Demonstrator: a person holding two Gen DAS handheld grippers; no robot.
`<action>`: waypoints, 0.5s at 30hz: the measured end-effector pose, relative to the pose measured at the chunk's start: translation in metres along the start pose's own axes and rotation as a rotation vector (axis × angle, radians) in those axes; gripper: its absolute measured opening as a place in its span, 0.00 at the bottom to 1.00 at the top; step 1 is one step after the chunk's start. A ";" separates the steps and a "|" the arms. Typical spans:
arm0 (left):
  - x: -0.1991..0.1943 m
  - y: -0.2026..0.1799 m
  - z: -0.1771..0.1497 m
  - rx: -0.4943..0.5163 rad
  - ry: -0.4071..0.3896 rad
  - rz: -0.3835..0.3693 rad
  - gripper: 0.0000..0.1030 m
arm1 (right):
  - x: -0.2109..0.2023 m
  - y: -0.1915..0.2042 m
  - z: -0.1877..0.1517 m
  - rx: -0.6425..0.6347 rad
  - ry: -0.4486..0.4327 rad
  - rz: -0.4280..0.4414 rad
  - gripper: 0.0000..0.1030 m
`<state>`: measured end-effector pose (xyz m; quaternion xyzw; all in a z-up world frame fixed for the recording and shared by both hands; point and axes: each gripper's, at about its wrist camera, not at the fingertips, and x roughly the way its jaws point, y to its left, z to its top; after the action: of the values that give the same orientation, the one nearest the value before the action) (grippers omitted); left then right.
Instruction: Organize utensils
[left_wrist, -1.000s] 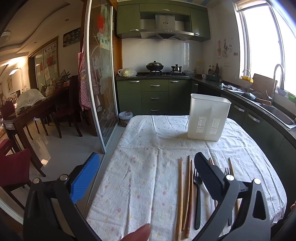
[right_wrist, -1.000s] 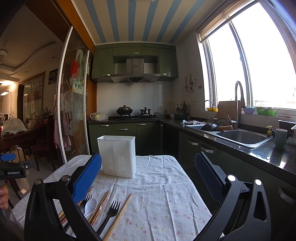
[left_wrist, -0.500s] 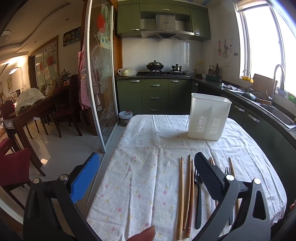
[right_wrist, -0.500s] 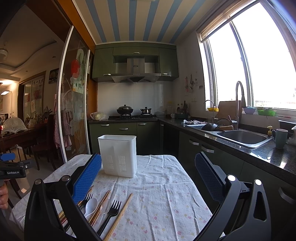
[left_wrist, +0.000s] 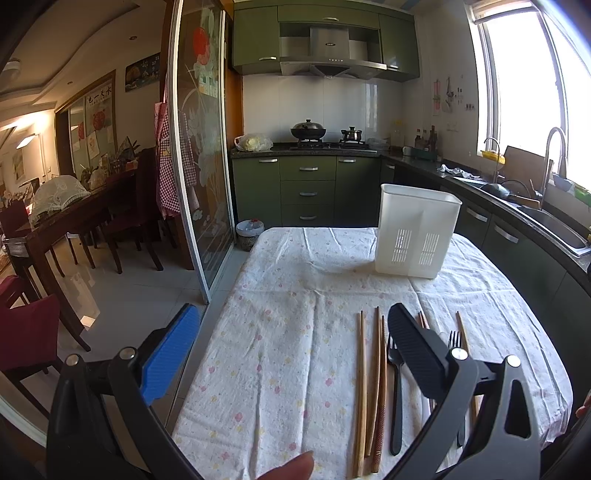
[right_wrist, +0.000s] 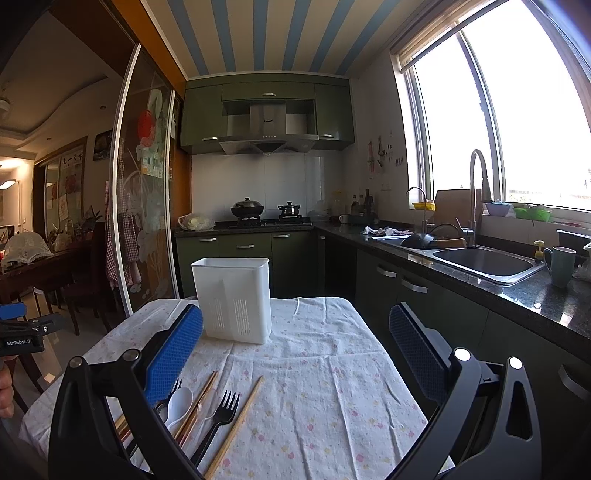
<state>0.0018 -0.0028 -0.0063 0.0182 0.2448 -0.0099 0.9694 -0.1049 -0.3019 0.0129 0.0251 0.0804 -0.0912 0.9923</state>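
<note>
A white slotted utensil holder (left_wrist: 417, 232) stands upright at the far end of the cloth-covered table (left_wrist: 288, 325); it also shows in the right wrist view (right_wrist: 233, 299). Wooden chopsticks (left_wrist: 364, 384), a black fork (left_wrist: 396, 391) and another fork (left_wrist: 455, 338) lie near the front. The right wrist view shows a white spoon (right_wrist: 179, 404), a black fork (right_wrist: 218, 415) and chopsticks (right_wrist: 236, 421). My left gripper (left_wrist: 291, 345) is open and empty above the table's front left. My right gripper (right_wrist: 295, 343) is open and empty above the utensils.
A glass sliding door (left_wrist: 199, 155) and a dining table with chairs (left_wrist: 74, 221) stand left of the table. A dark counter with a sink (right_wrist: 487, 262) runs along the right. Green cabinets and a stove (left_wrist: 314, 173) are behind.
Both grippers stay open and nearly still. The right wrist view has drifted slightly left, so the holder sits a little further right in it.
</note>
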 end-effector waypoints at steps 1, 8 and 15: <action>0.000 0.000 0.000 0.000 0.000 -0.001 0.94 | 0.000 0.000 0.000 0.000 0.002 0.001 0.96; 0.000 0.000 0.000 0.001 0.004 -0.001 0.94 | 0.008 0.000 -0.005 -0.003 0.016 0.000 0.96; -0.001 0.000 0.000 0.000 0.005 0.001 0.94 | 0.012 0.001 -0.007 -0.005 0.030 0.003 0.96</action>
<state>0.0013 -0.0027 -0.0061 0.0184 0.2470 -0.0095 0.9688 -0.0940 -0.3029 0.0040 0.0243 0.0957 -0.0890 0.9911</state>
